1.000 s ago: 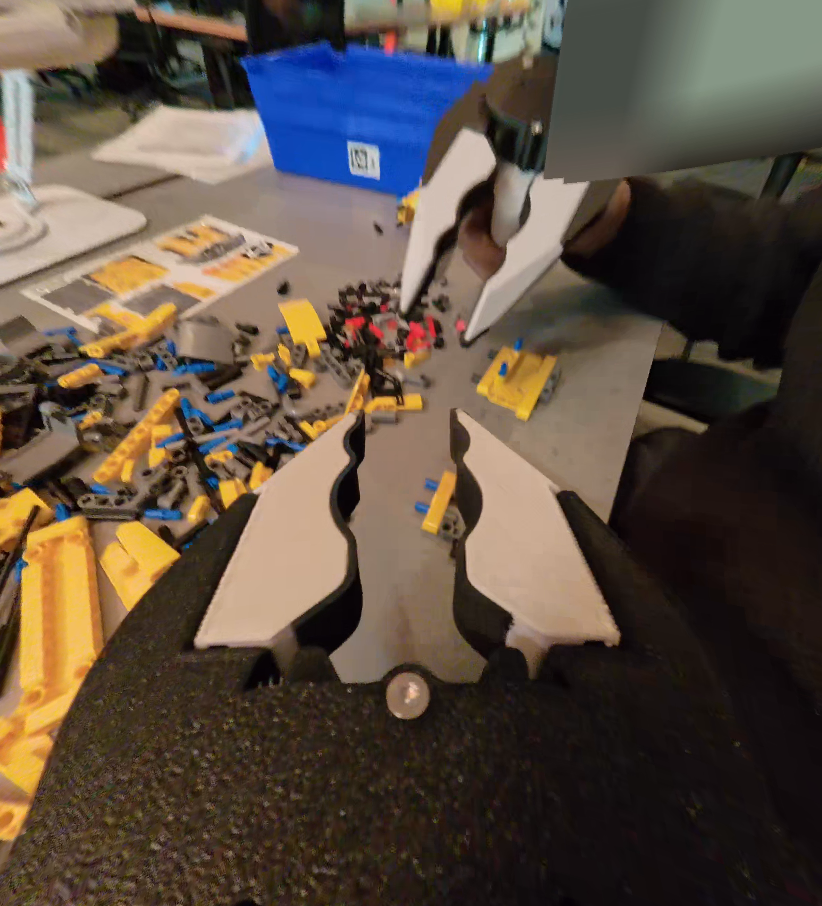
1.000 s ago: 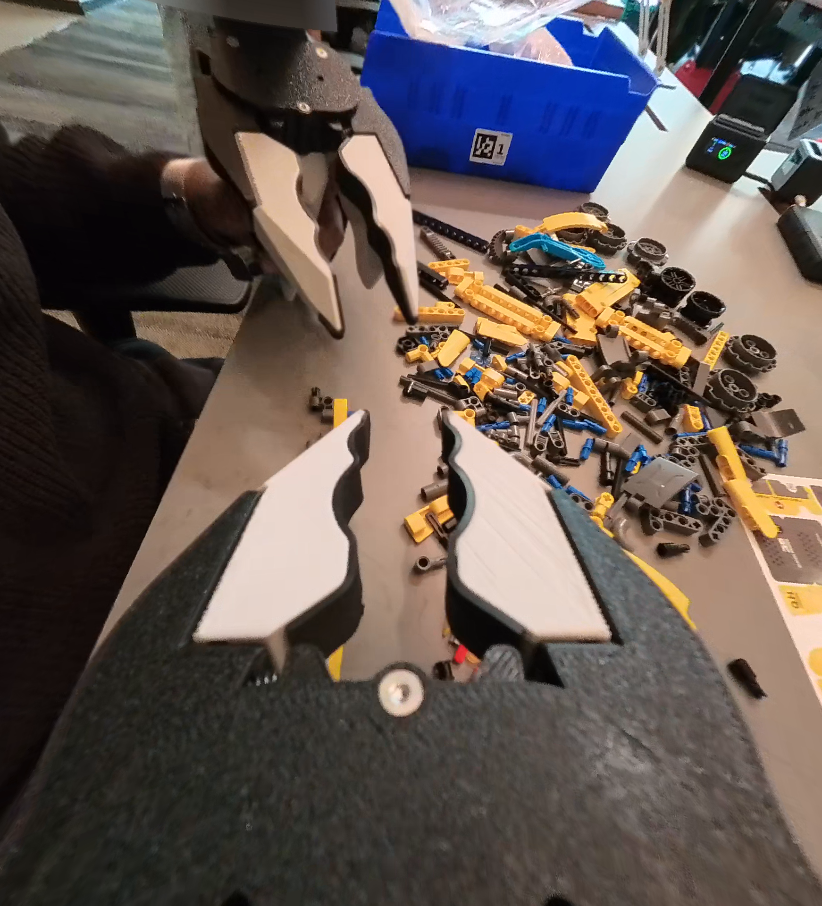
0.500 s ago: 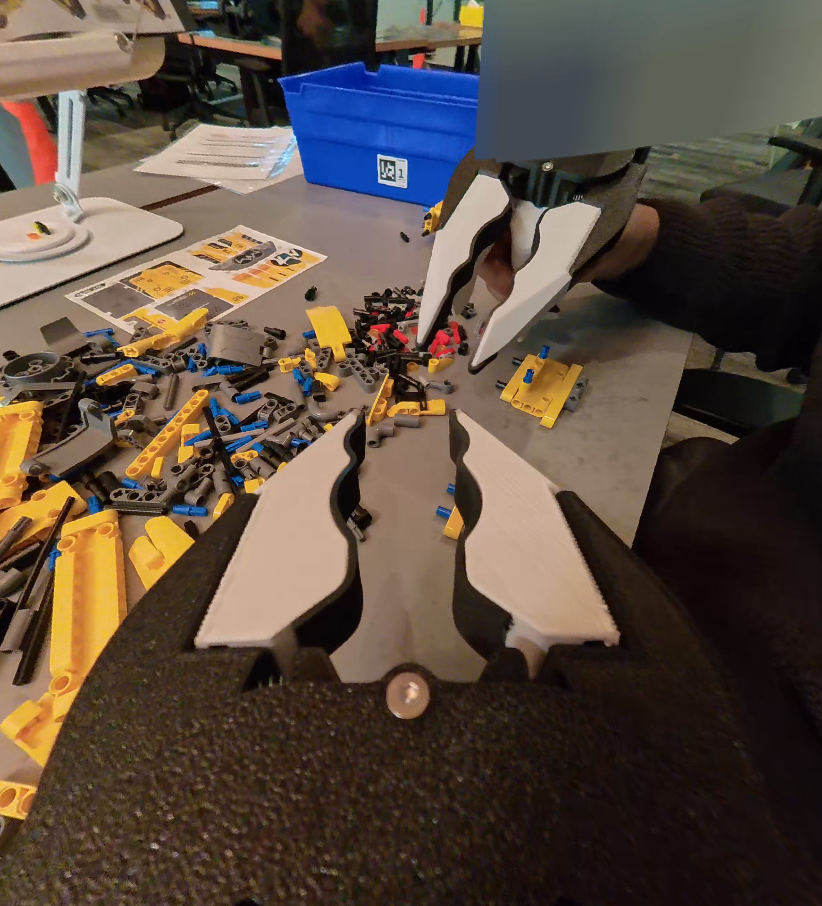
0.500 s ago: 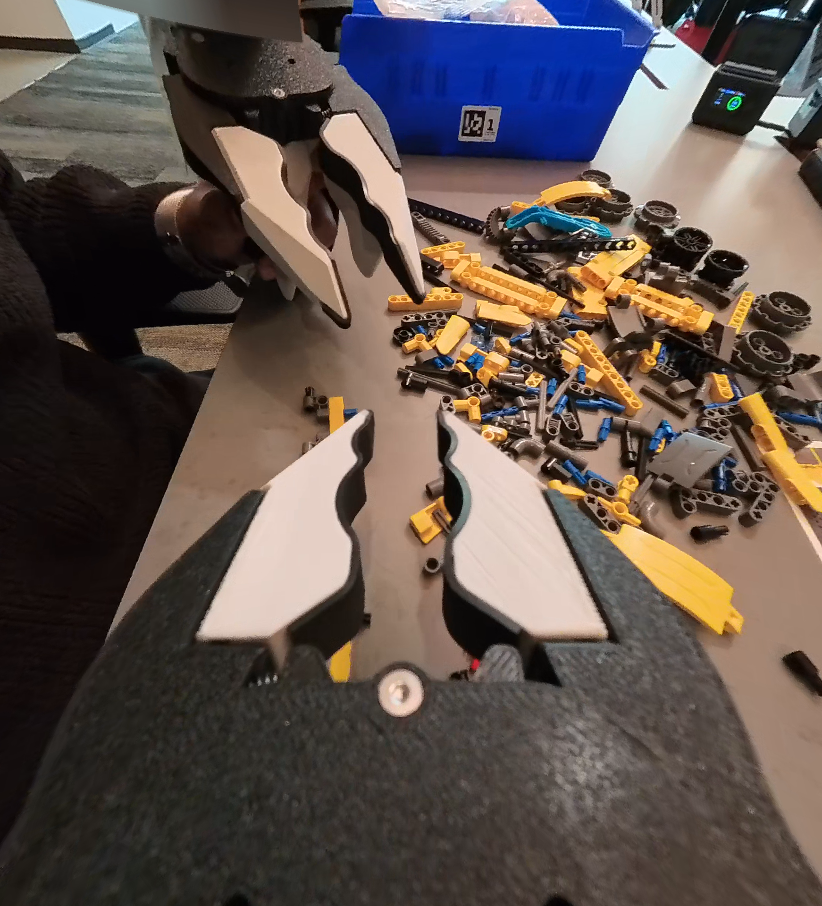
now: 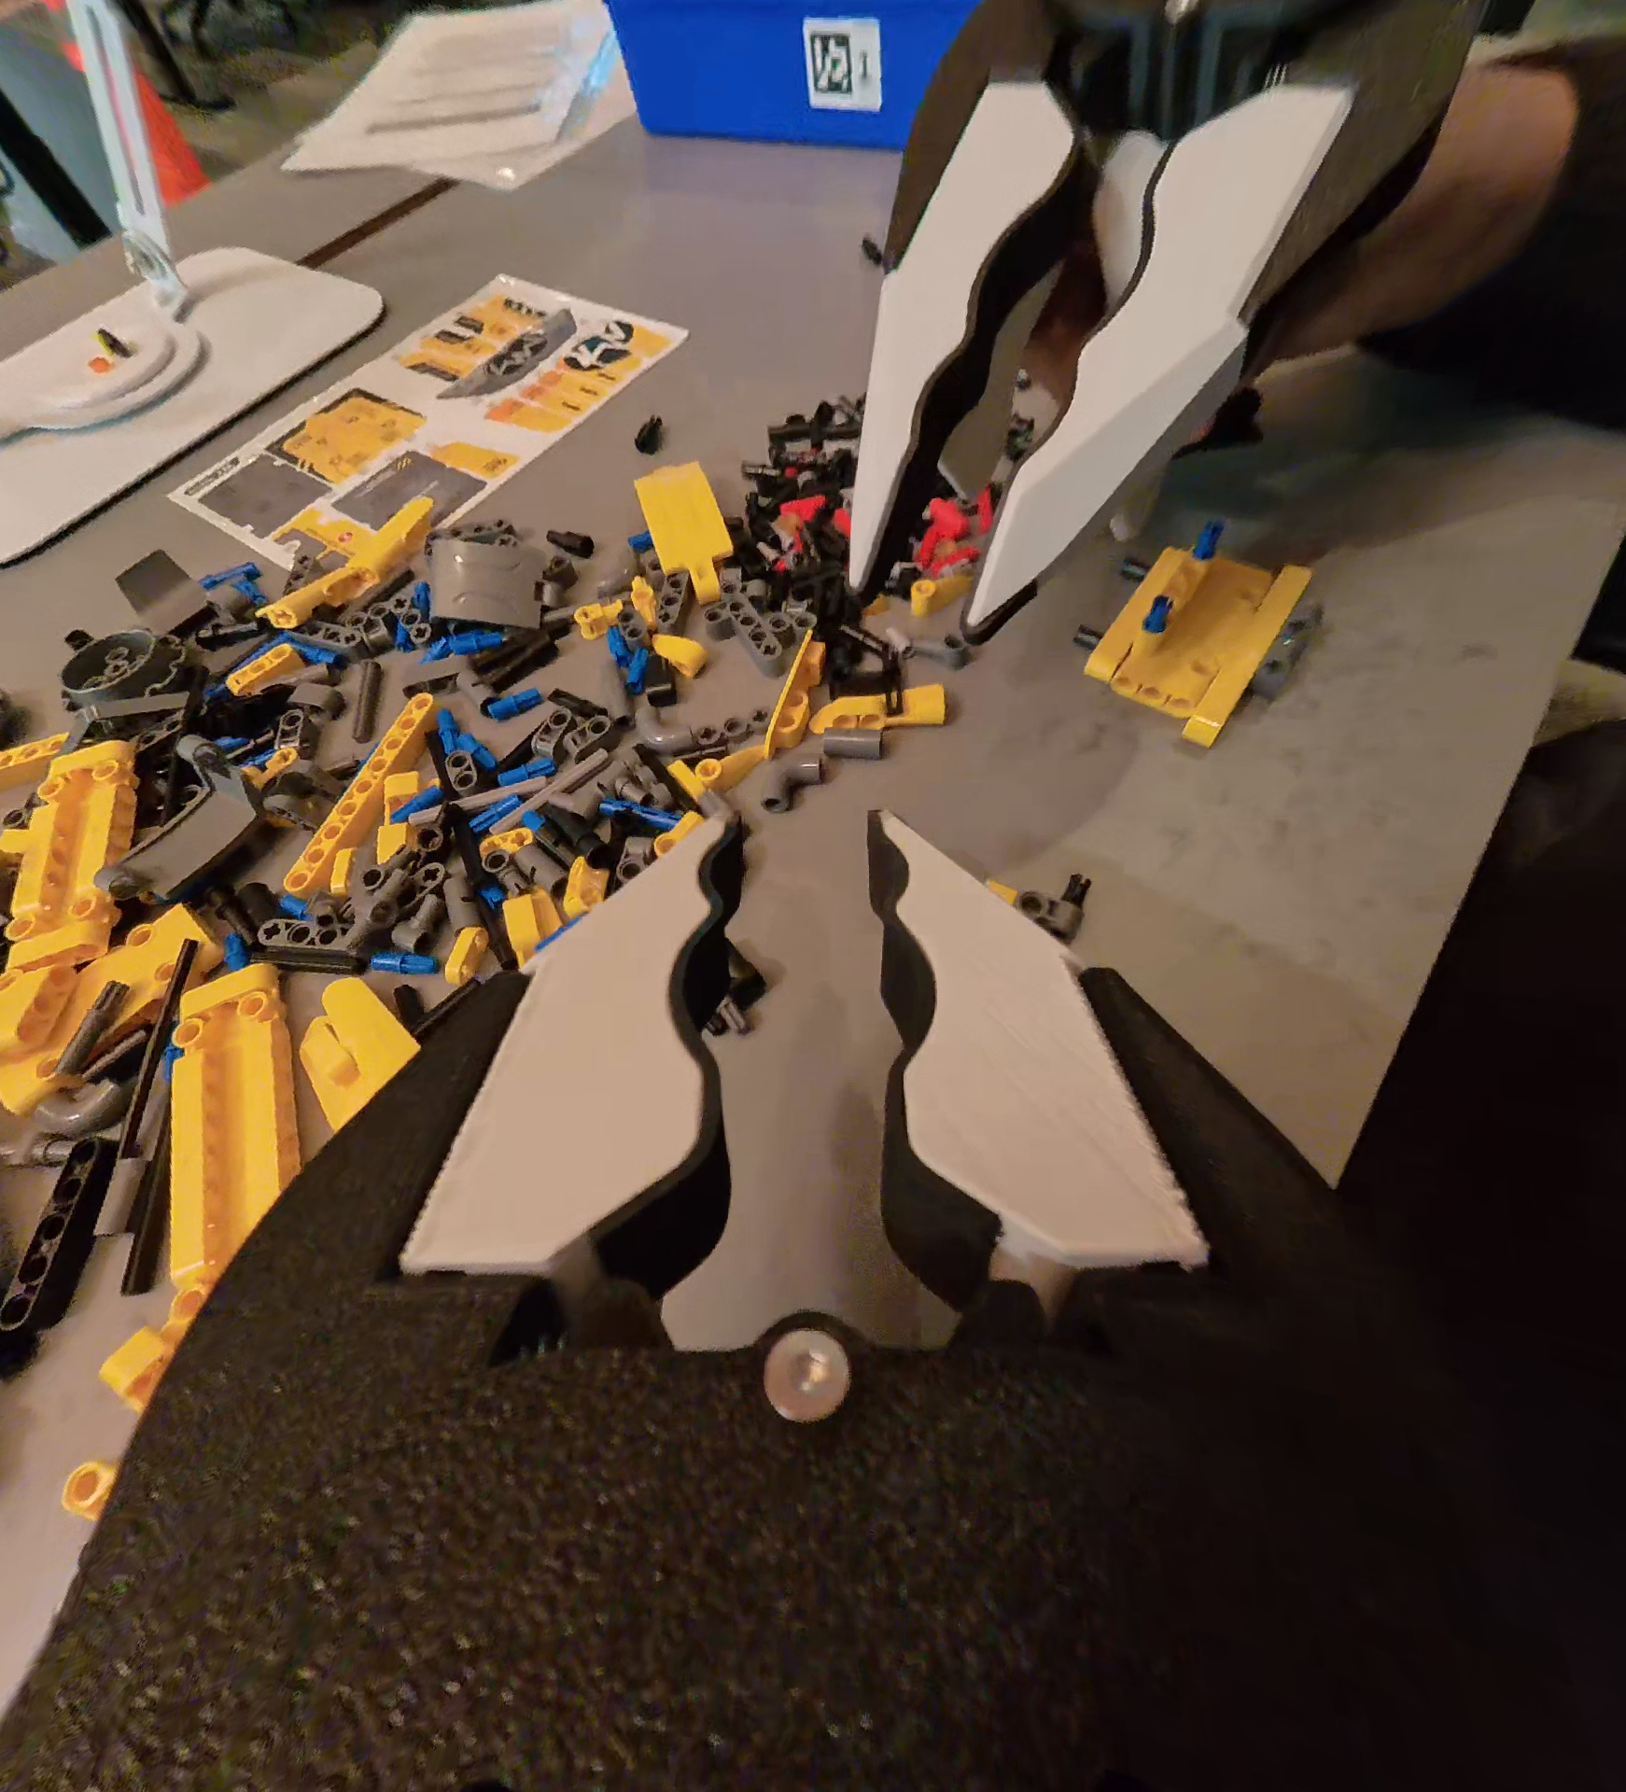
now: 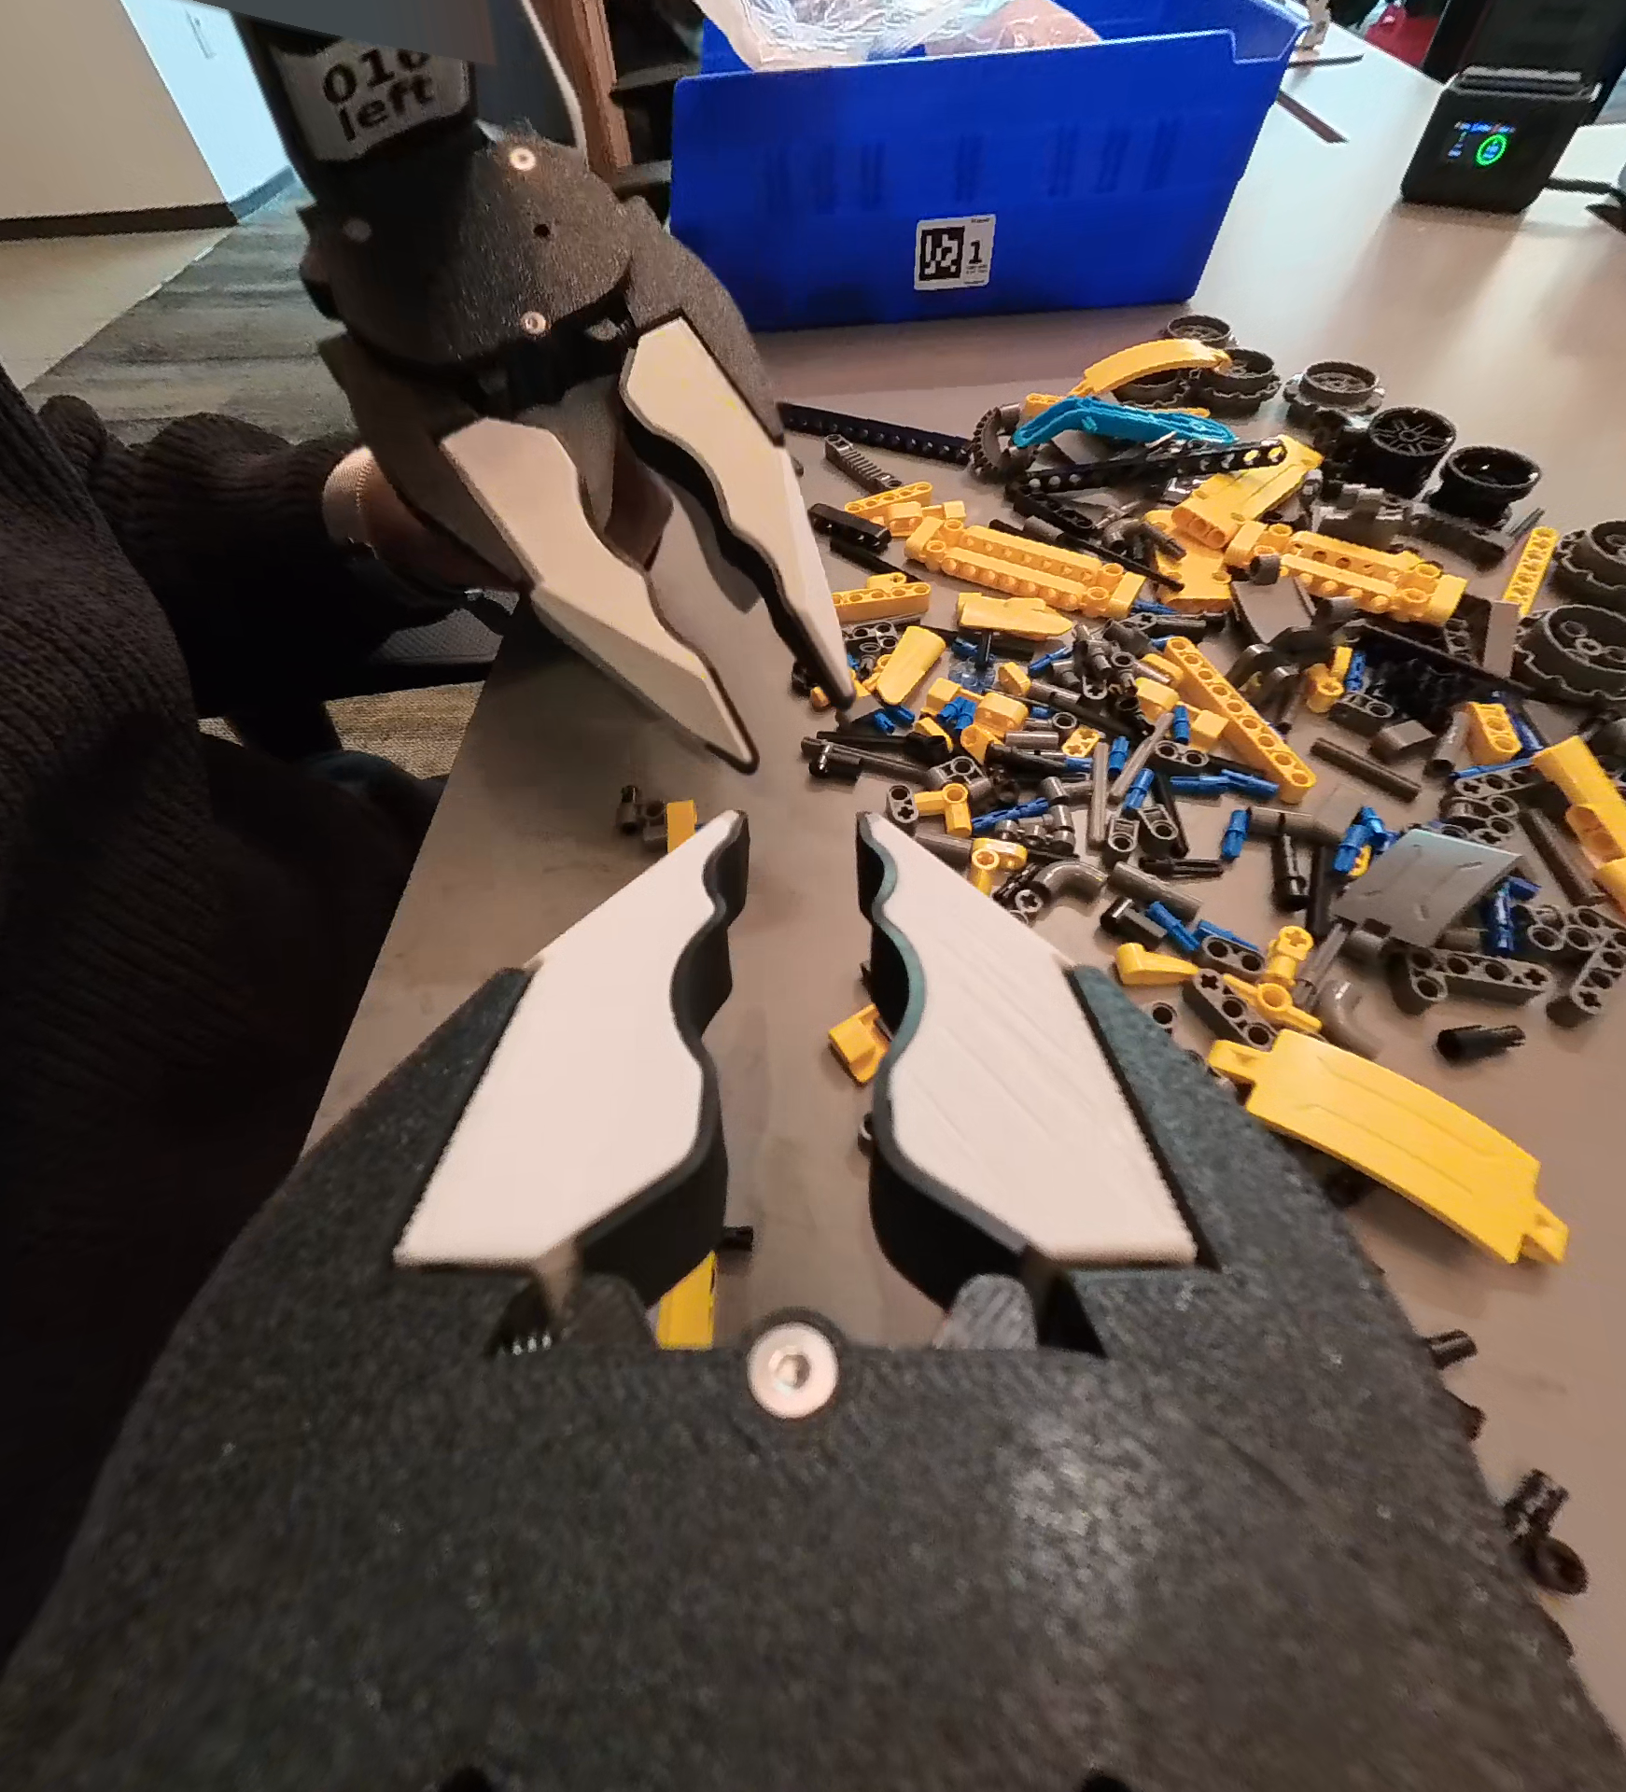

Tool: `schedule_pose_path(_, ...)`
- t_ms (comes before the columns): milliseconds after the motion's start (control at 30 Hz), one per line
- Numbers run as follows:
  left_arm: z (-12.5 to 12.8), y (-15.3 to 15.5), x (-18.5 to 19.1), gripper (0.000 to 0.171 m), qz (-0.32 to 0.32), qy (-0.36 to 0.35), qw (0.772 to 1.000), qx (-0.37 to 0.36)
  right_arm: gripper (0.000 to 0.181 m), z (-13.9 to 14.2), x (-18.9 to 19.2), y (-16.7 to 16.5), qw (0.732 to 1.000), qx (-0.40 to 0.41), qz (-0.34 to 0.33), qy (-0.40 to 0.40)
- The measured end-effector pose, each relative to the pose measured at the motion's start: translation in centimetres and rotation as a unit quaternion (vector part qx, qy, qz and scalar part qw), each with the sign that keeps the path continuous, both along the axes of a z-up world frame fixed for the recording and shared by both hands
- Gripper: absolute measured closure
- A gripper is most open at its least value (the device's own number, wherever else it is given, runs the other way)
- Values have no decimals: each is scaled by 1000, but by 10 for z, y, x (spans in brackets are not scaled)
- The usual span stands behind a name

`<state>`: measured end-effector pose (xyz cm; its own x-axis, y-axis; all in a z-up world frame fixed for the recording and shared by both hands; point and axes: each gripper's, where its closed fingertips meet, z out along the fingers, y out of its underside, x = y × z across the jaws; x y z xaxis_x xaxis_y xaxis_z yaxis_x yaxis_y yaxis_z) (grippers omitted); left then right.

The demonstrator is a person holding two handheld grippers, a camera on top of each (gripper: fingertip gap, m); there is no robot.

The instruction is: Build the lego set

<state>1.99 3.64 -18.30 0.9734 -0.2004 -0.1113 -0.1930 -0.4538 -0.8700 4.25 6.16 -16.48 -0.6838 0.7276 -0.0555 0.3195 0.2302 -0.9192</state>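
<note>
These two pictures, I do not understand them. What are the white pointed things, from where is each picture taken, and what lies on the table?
The white pointed parts are the two fingers of a hand-held gripper; a person holds one in each hand. Each picture comes from a camera on one gripper, looking forward along its fingers. In the left wrist view, the left gripper is near and the right gripper is farther off. The right wrist view shows the reverse. Both are open and hold nothing. On the grey table lie many loose toy building pieces, mostly yellow, black and blue, a small yellow assembly, a printed sheet and a blue bin.
</note>
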Motion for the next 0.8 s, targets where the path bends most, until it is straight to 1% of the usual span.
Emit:
schedule_pose_path(67, -3, 1, 1, 147, 1, 12, 1000, -6, 159, 1, 0, 0, 1000, 0, 0, 2)
schedule_pose_path(133, -1, 0, -1, 147, 5, 2, 1000, -2, 159, 2, 0, 0, 1000, 1, -1, 4)
schedule_pose_path(333, 12, -1, -18, 147, 35, -82, 996, 25, 160, 5, 1, -1, 1000, -1, 0, 6)
schedule_pose_path(433, 16, -1, -27, 147, 57, -107, 992, 39, 160, 5, 1, -1, 1000, -1, 1, 6)
schedule_pose_path(600, 22, -4, -41, 147, 93, -125, 986, 60, 160, 0, 1, -1, 1000, 9, 0, 2)
schedule_pose_path(800, 22, -4, -44, 147, 103, -124, 985, 61, 160, -2, 0, -1, 1000, 14, -1, -1)
